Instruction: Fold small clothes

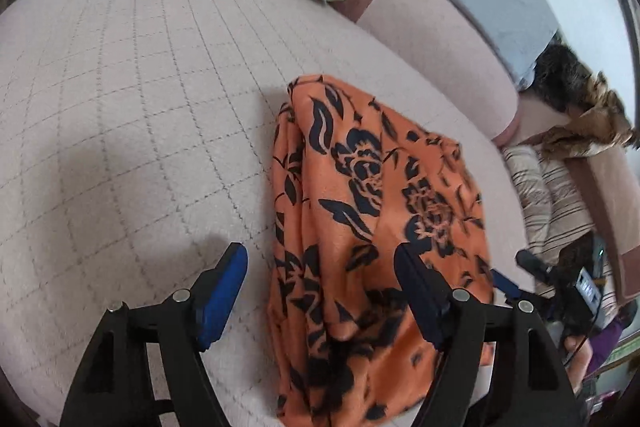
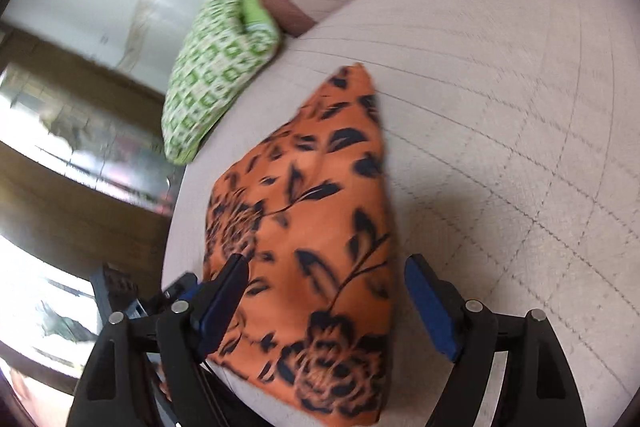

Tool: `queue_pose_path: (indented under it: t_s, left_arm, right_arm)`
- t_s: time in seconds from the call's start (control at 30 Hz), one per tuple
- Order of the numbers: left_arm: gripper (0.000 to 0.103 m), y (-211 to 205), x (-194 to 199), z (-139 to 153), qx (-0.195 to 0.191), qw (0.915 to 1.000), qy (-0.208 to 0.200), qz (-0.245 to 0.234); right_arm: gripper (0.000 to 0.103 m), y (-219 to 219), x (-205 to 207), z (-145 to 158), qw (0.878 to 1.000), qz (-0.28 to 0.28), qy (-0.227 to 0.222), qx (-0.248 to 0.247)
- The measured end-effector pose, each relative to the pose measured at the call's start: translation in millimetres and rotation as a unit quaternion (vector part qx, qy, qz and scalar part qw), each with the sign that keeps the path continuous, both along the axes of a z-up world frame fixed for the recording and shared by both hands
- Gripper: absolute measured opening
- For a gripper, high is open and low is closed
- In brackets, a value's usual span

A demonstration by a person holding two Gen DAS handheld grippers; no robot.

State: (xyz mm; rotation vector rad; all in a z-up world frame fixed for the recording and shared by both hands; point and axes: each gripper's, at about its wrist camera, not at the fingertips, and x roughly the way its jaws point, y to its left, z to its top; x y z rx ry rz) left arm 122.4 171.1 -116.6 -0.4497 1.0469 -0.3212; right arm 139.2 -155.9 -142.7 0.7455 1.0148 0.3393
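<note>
Orange black-flowered fabric garment (image 1: 372, 211) is lying bunched near the quilted beige sofa seat's (image 1: 120, 115) front edge; left gripper (image 1: 320, 291) and right gripper (image 2: 326, 301) are hovering, jaws spread.

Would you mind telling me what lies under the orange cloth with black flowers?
The orange floral cloth lies folded on the pale quilted sofa cushion, which shows all around it. Whether anything sits beneath its layers cannot be seen.
</note>
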Motion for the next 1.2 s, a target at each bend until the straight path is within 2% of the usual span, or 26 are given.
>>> queue_pose_path:
  t_s: [0.27,0.7,0.83,0.9,0.97,1.03,1.07,1.1,1.13,1.17,1.2]
  left_arm:
    - [0.076,-22.2,0.8,1.8,0.055,0.9983,-0.019,-0.007]
    - [0.076,-18.6,0.5,3.1,0.064,0.9975,-0.027,-0.017]
    - [0.076,-13.3,1.0,4.0,0.044,0.9987,-0.022,-0.014]
    - [0.076,-6.1,0.5,7.5,0.008,0.9994,-0.034,-0.005]
    - [0.08,-0.6,2.2,9.3,-0.017,0.999,-0.041,-0.001]
    - [0.081,-4.8,9.6,-0.3,0.008,0.9997,-0.022,-0.006]
    - [0.081,-13.0,15.2,-13.7,0.031,0.9992,0.003,-0.024]
    - [0.08,-17.5,15.0,-15.8,0.047,0.9984,-0.006,-0.031]
    - [0.064,-21.6,13.9,-13.6,0.057,0.9973,-0.018,-0.042]
    - [0.041,-24.6,15.6,-11.6,0.036,0.9972,-0.011,-0.064]
    - [0.04,-24.5,17.1,-10.4,0.03,0.9975,-0.005,-0.064]
  right_arm:
    - [0.083,4.9,4.9,-3.8,1.0,0.007,0.004,-0.005]
    - [0.083,16.9,7.5,4.4,0.999,0.02,0.003,-0.027]
    - [0.083,21.1,12.8,3.8,0.999,0.025,0.004,-0.032]
    - [0.083,21.7,17.2,1.8,0.999,0.023,0.006,-0.031]
    - [0.083,21.5,21.0,-1.1,0.999,0.02,0.007,-0.031]
    - [0.083,22.9,24.8,-5.0,0.999,0.017,0.01,-0.026]
    - [0.083,26.4,27.7,-8.7,0.999,0.019,0.014,-0.025]
    - [0.084,29.5,29.1,-11.6,0.999,0.023,0.019,-0.024]
    - [0.084,34.3,30.9,-15.3,0.999,0.03,0.025,-0.023]
    - [0.082,41.0,32.0,-17.3,0.998,0.042,0.023,-0.031]
    - [0.075,47.0,31.8,-16.1,0.997,0.051,0.014,-0.051]
